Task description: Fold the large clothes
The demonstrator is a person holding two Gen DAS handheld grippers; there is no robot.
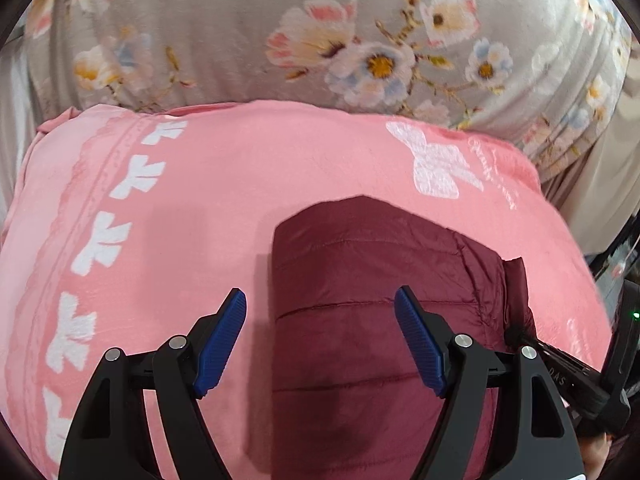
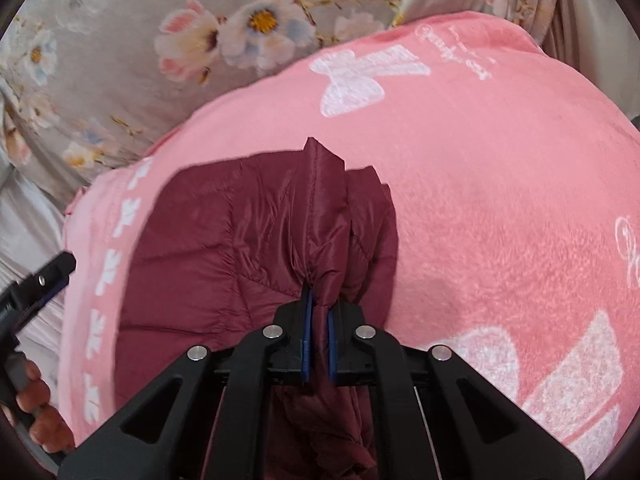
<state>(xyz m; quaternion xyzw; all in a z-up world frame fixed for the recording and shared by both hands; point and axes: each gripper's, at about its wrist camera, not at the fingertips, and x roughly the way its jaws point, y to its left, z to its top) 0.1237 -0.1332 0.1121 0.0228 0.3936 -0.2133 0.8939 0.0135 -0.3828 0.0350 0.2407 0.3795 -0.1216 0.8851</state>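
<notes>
Left wrist view: the left tool (image 1: 320, 300) stands wide, its blue pads (image 1: 220, 344) apart with nothing pinched between them, above the left edge of a maroon quilted jacket (image 1: 360, 280). The jacket lies folded on a pink blanket (image 1: 180, 208) with white bows, spread over a grey floral bed sheet (image 1: 240, 20).

Right wrist view: the right tool (image 2: 318, 332) is clamped narrow on a bunched fold of the maroon quilted jacket (image 2: 224, 240), cloth rising between its blue pads (image 2: 306, 336). The jacket rests on the pink blanket (image 2: 480, 200). At the left edge, a hand (image 2: 40, 412) grips the other tool's handle.
</notes>
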